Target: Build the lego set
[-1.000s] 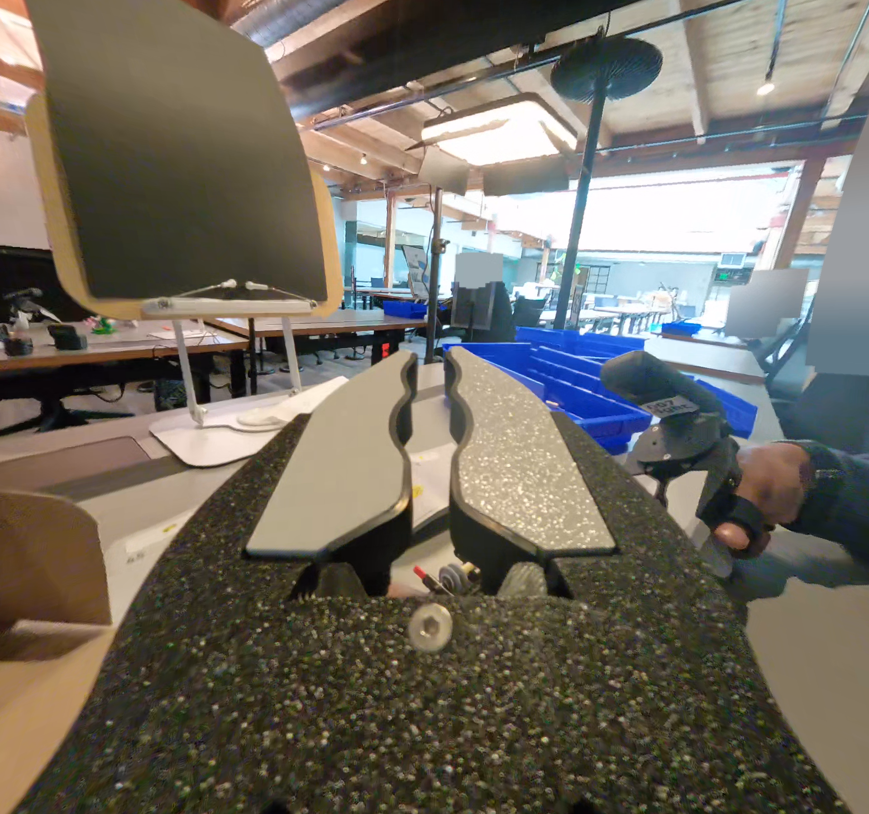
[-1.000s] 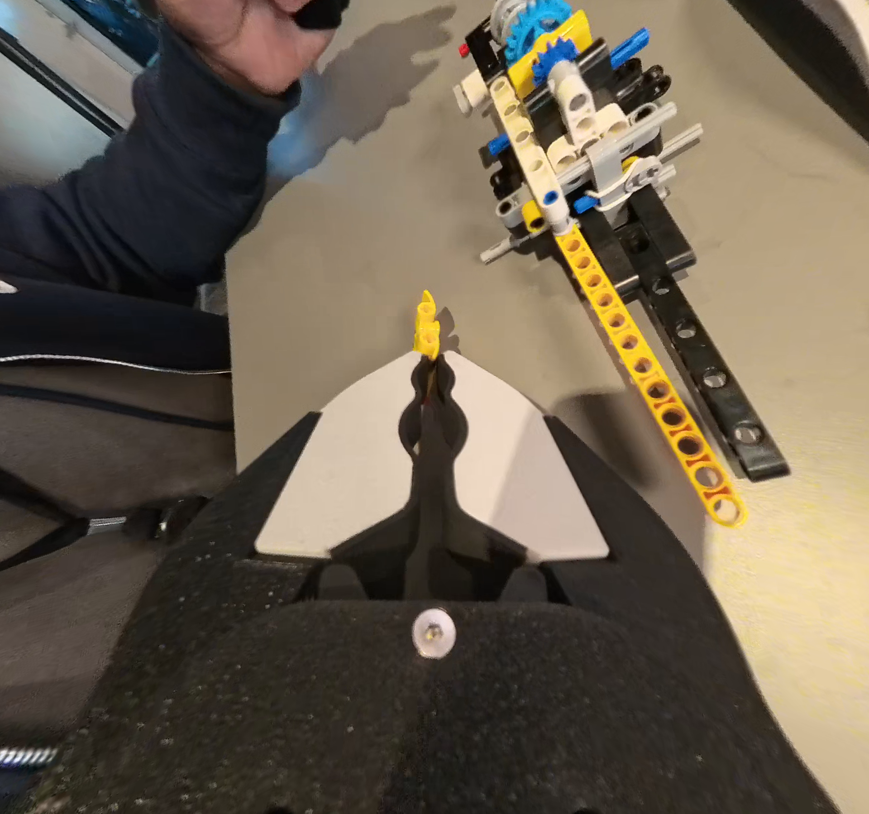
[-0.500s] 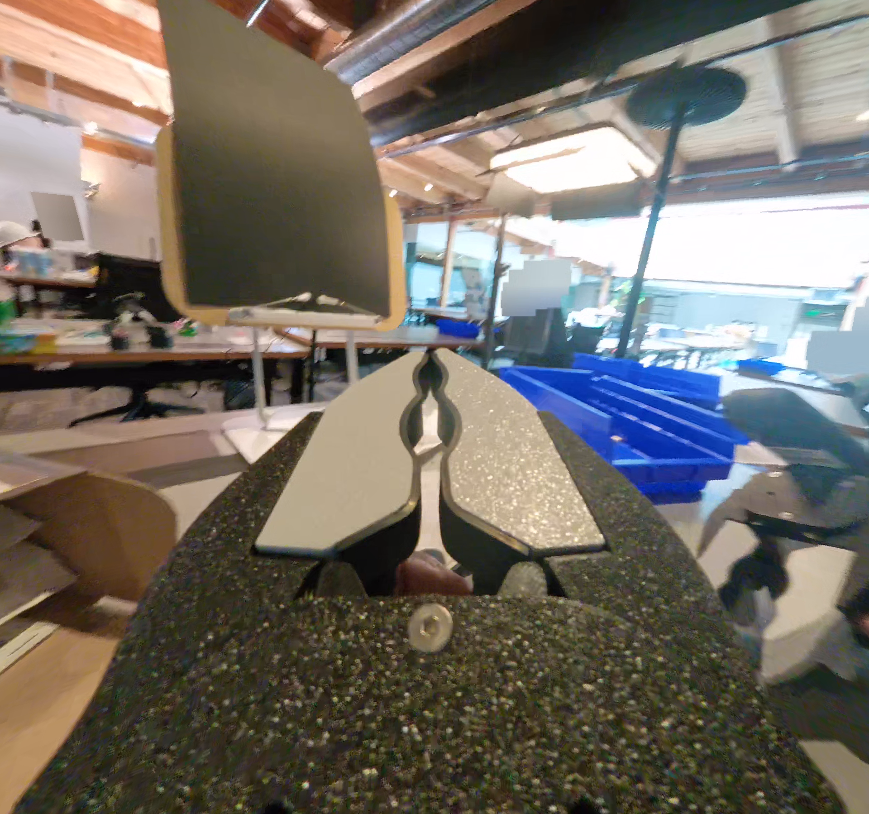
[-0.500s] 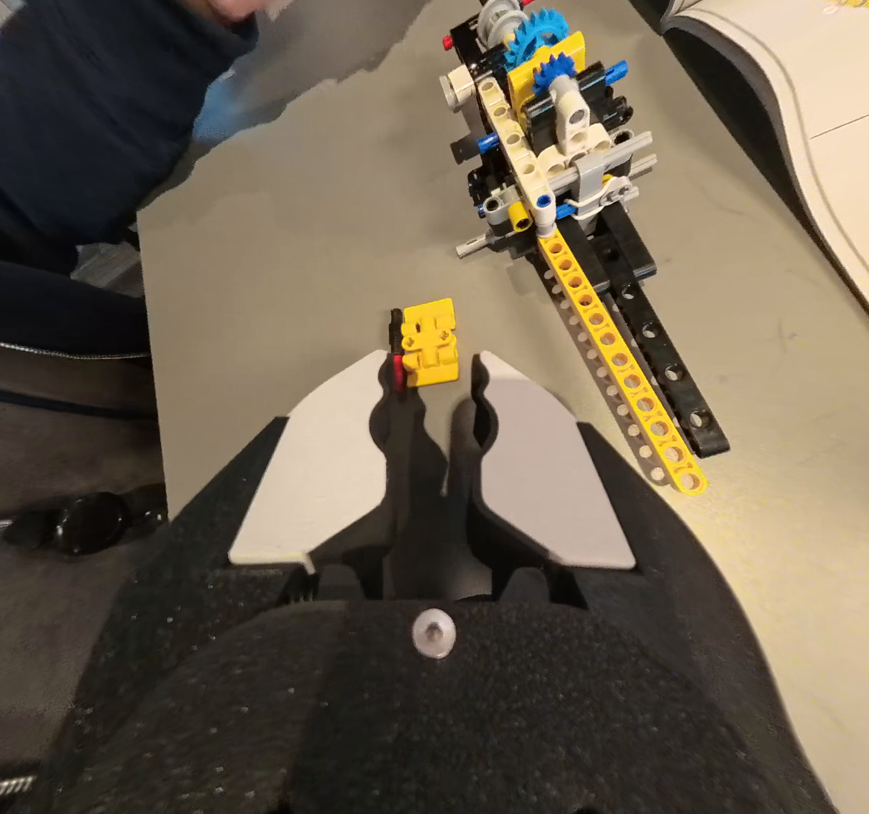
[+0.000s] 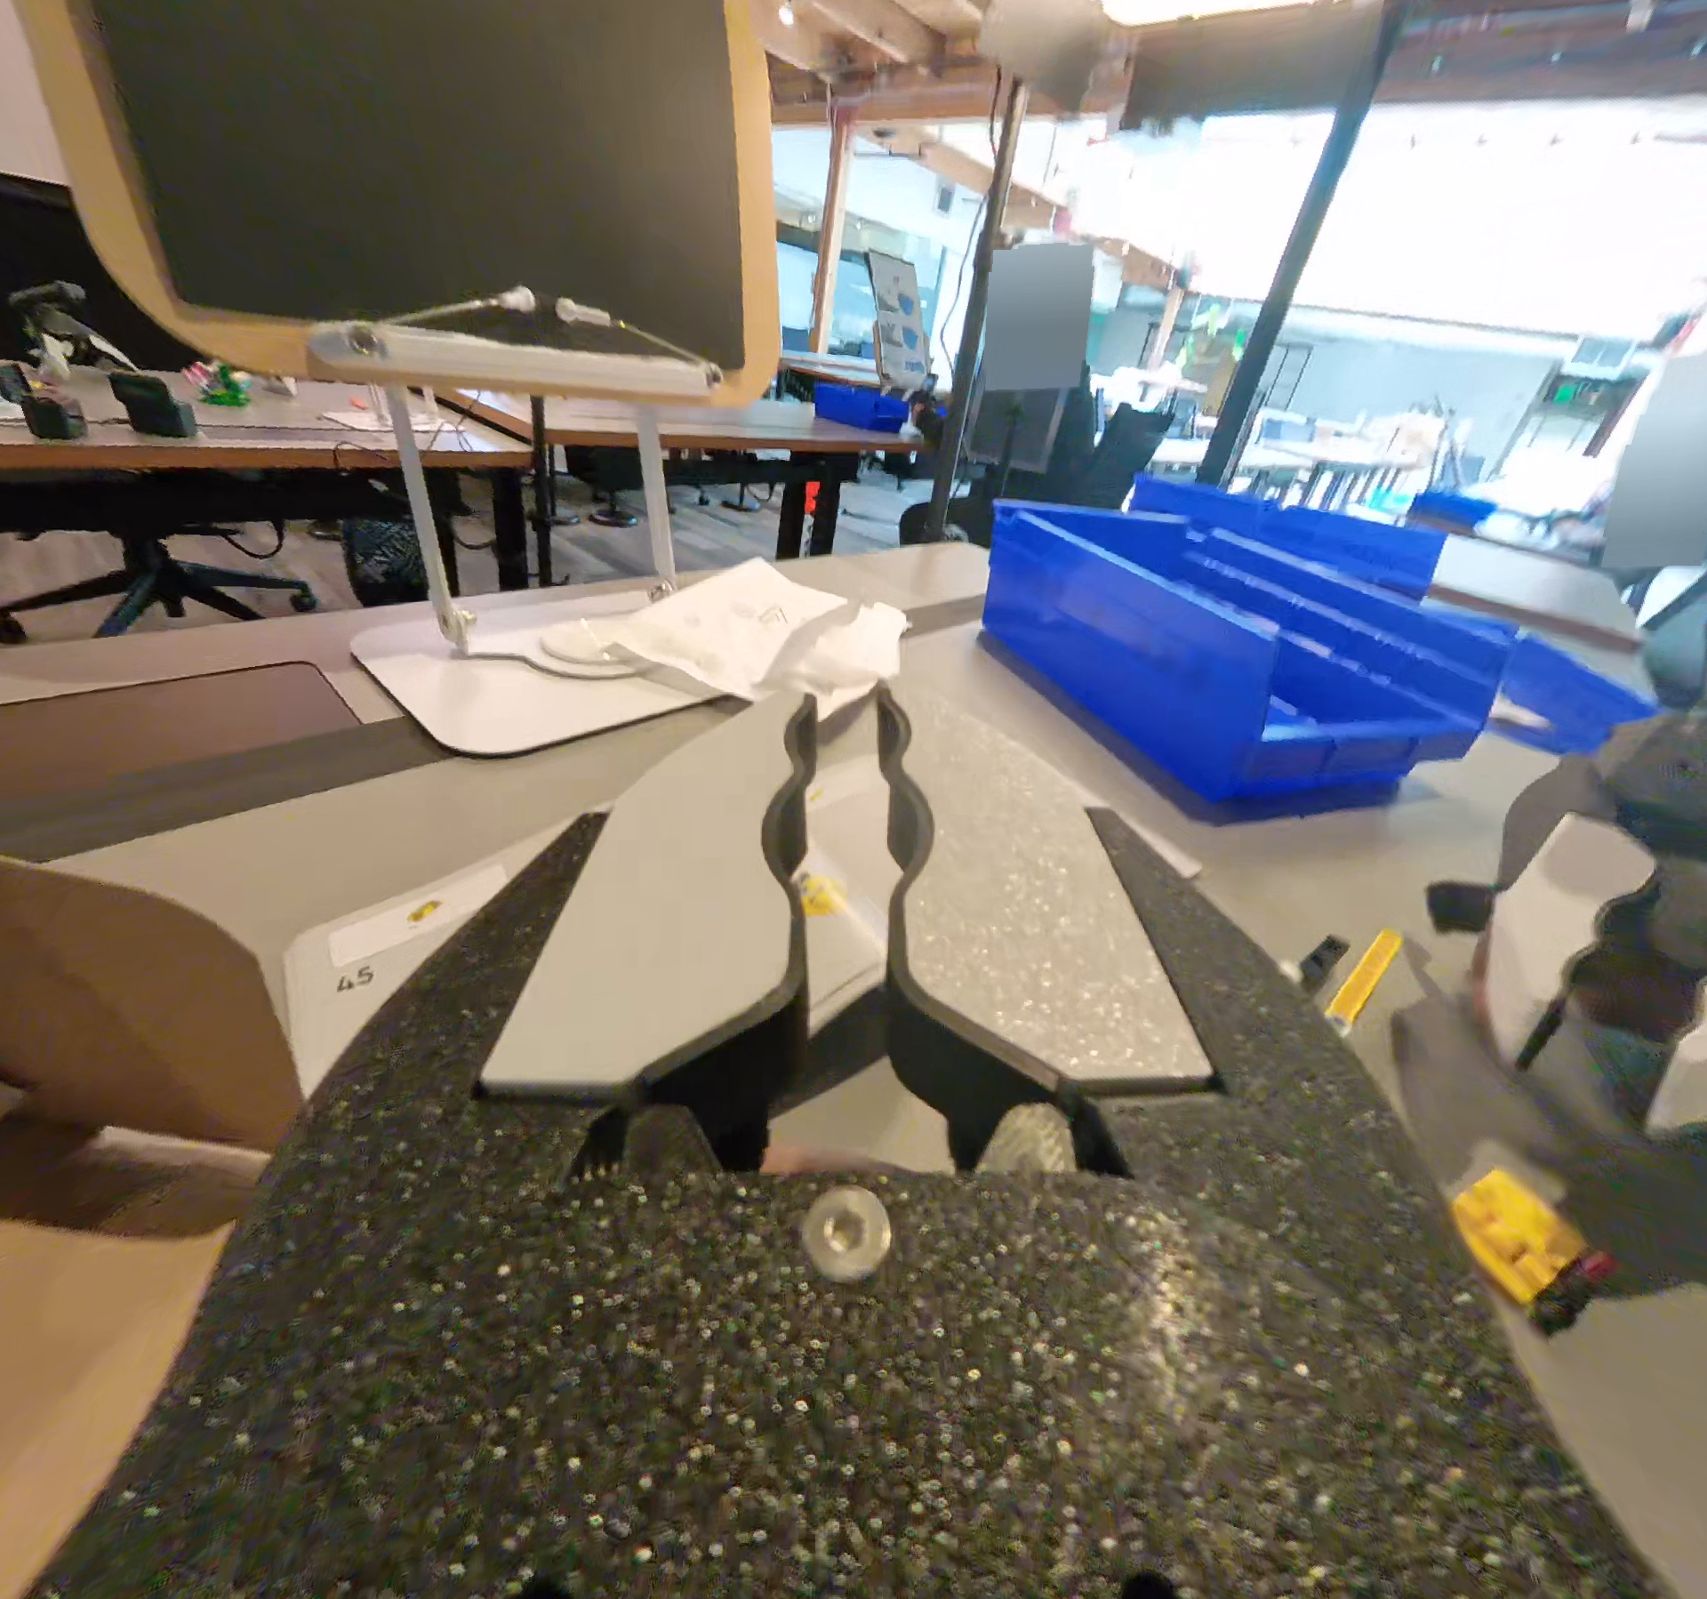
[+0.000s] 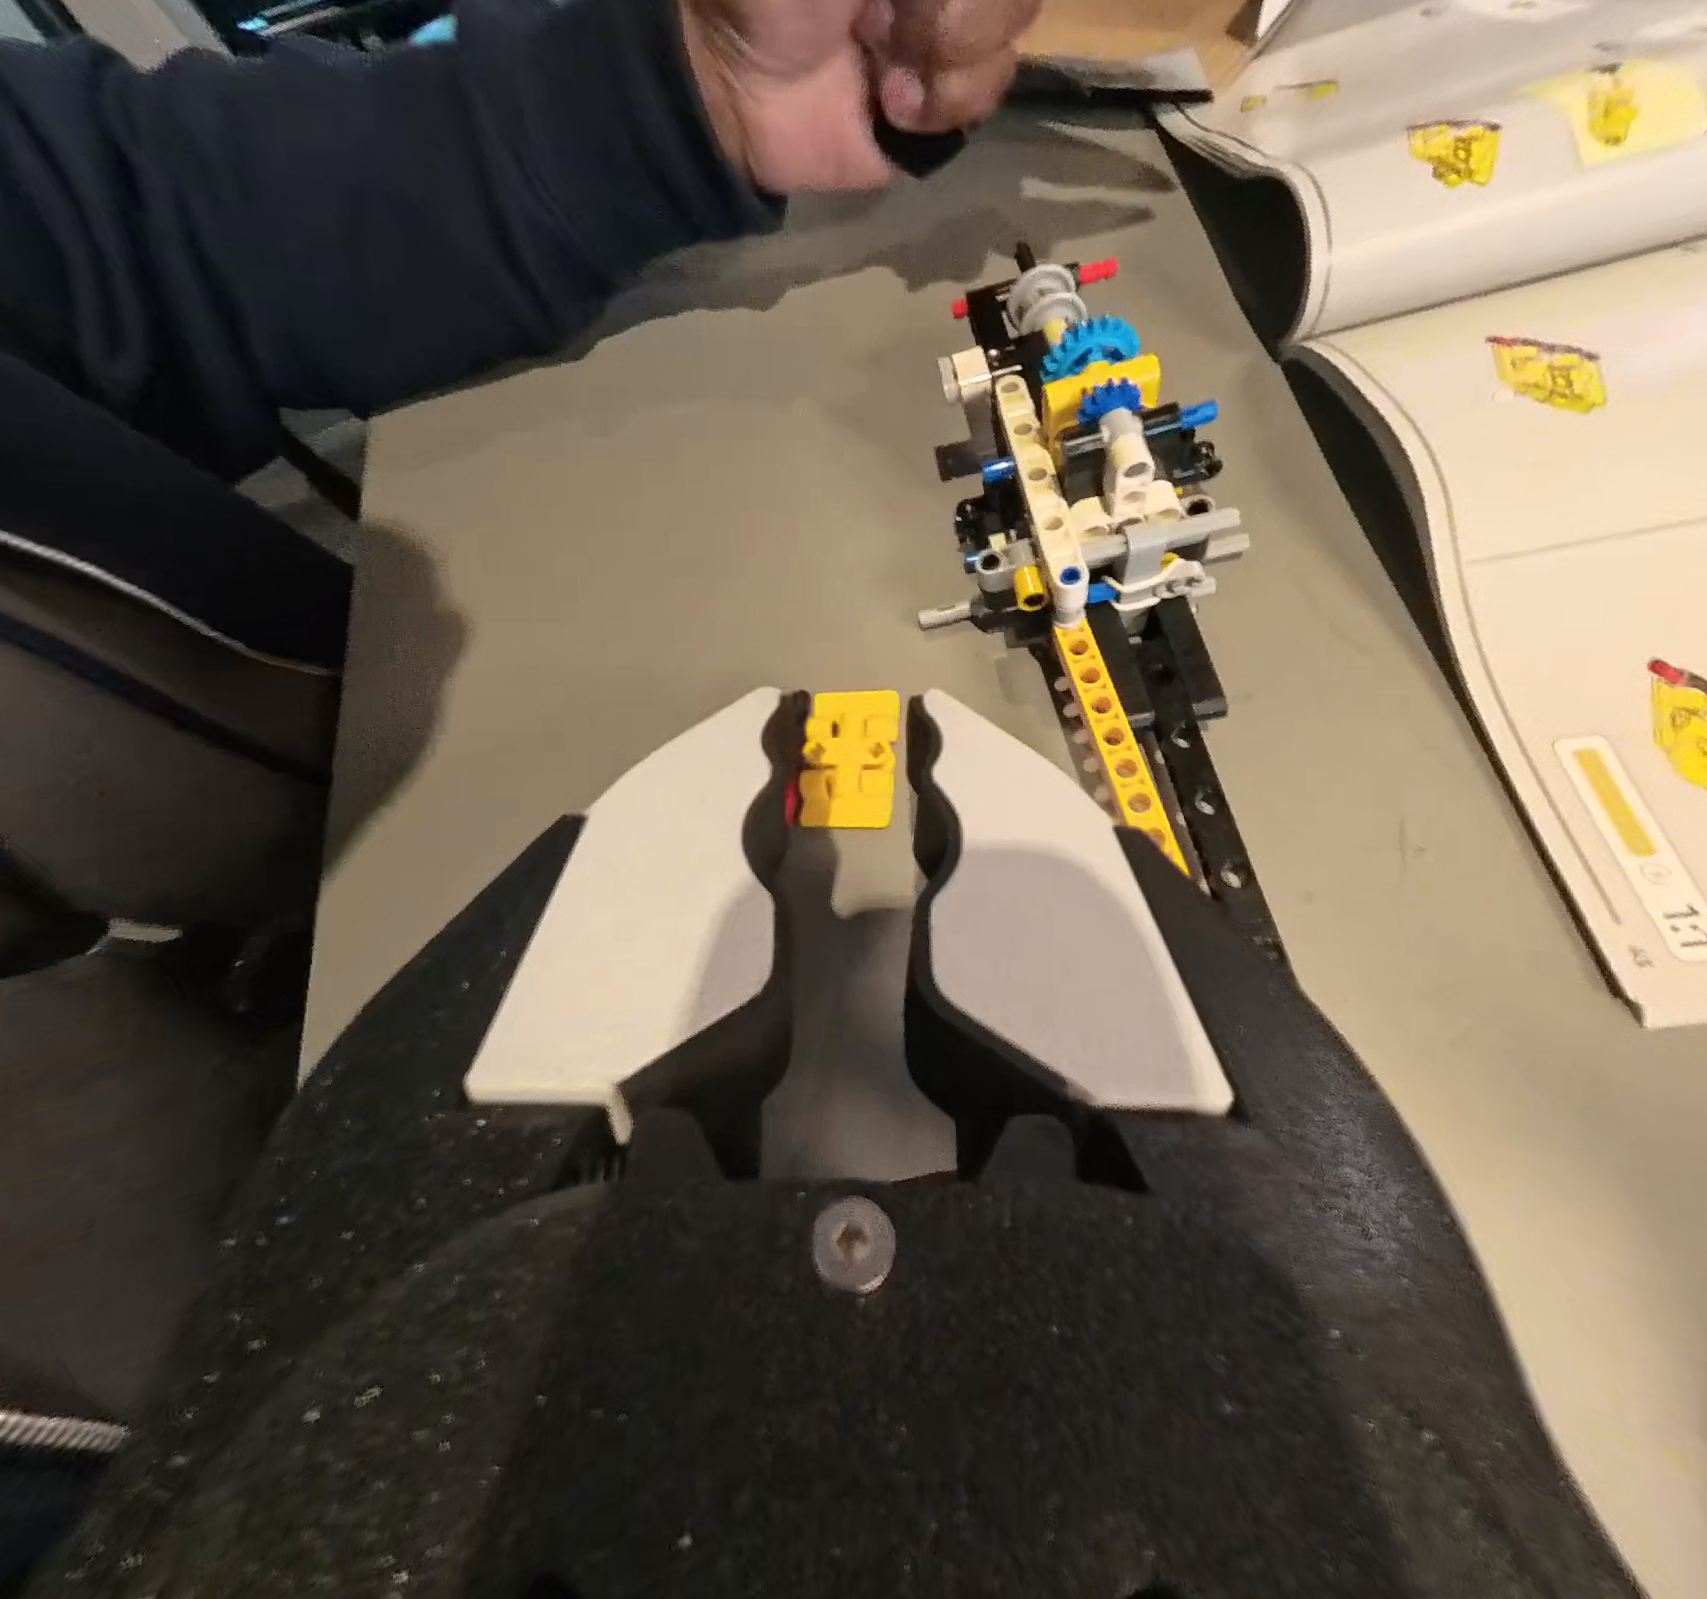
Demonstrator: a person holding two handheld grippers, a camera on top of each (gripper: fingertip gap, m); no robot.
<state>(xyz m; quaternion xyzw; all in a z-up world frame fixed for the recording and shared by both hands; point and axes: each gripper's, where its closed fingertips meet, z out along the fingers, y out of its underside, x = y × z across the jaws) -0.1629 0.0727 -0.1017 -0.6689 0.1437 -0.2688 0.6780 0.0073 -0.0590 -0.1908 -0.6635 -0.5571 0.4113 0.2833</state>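
While both views are taken over it, table (image 6: 647,538): grey, carrying all items noted;
Instruction booklet (image 6: 1524,538): open at the right edge of the table, beside the model;
Blue bins (image 5: 1228,658): grouped on the far right of the table in the left wrist view;
Lego model (image 6: 1090,492): lying flat, with long yellow and black beams towards the camera;
Right hand-held gripper (image 6: 850,705): jaws parted, a small yellow lego piece (image 6: 850,760) lying on the table between its fingertips, contact cannot be told;
Left hand-held gripper (image 5: 845,709): jaws slightly apart, holding nothing, raised above the table.
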